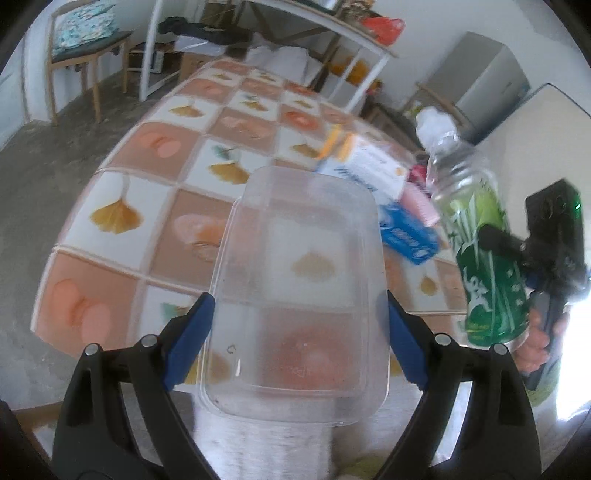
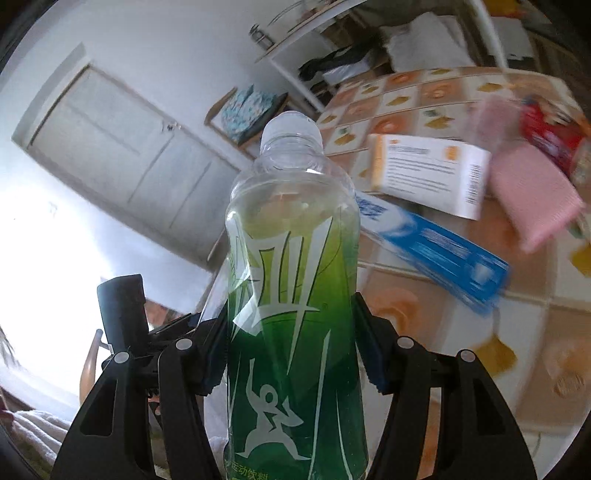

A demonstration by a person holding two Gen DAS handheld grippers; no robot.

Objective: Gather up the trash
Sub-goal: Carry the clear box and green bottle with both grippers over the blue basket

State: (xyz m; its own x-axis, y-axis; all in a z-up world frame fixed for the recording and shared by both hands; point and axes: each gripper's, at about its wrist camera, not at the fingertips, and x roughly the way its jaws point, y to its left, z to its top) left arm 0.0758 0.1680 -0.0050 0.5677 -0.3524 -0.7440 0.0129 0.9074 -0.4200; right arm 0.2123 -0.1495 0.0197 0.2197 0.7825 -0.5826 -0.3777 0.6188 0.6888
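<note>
A clear plastic food container (image 1: 299, 280) sits between the blue pads of my left gripper (image 1: 295, 319), which is shut on its two long sides and holds it above the table. My right gripper (image 2: 291, 325) is shut on a clear drink bottle (image 2: 291, 258) with a green label and a white cap, held upright. The same bottle (image 1: 476, 240) shows at the right of the left wrist view, beside the container. On the table lie a white carton (image 2: 428, 173), a blue carton (image 2: 436, 251), a pink pad (image 2: 532, 199) and a red packet (image 2: 550, 136).
The table (image 1: 147, 206) has a cloth of orange and white squares with leaf prints. A wooden chair (image 1: 81, 48) with a cushion and a white shelf frame (image 1: 332, 29) stand behind it. A white door (image 2: 110, 147) is on the far wall.
</note>
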